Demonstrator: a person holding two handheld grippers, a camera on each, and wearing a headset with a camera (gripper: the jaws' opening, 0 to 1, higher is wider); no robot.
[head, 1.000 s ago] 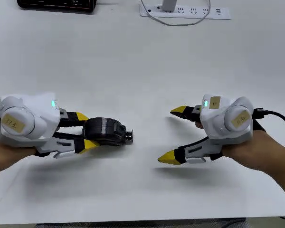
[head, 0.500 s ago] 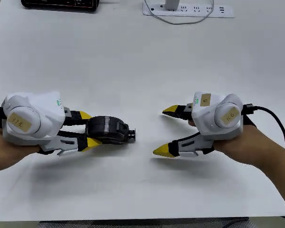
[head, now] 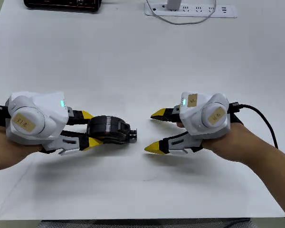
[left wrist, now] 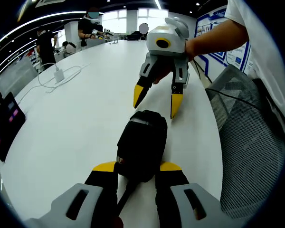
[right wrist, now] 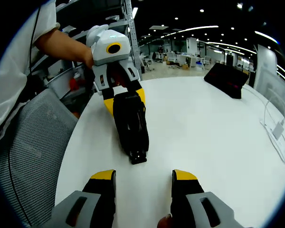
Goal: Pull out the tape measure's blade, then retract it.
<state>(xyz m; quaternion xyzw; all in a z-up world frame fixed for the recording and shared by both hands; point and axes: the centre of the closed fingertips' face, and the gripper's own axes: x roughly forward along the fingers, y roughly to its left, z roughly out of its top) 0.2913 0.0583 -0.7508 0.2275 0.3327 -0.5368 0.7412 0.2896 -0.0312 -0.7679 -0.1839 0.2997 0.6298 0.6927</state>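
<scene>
A black tape measure (head: pixel 109 129) lies on the white table, its blade tip (head: pixel 132 136) pointing right. My left gripper (head: pixel 89 128) is shut on its rear body; in the left gripper view the tape measure (left wrist: pixel 142 143) sits between the yellow-tipped jaws of the left gripper (left wrist: pixel 137 166). The right gripper (head: pixel 155 130) stands open, a short gap right of the blade tip, nothing between its fingers. In the right gripper view the right gripper (right wrist: pixel 143 175) faces the tape measure (right wrist: pixel 132 126), whose blade end (right wrist: pixel 138 157) lies just ahead.
A white power strip (head: pixel 194 9) with a cable lies at the table's far edge. A dark keyboard-like device (head: pixel 61 4) sits at the far left. The right gripper's cable (head: pixel 259 119) trails off right. A mesh chair (right wrist: pixel 28 156) stands beside the table.
The right gripper has moved left toward the tape measure's blade tip, staying open. The left gripper has kept its hold and barely shifted.
</scene>
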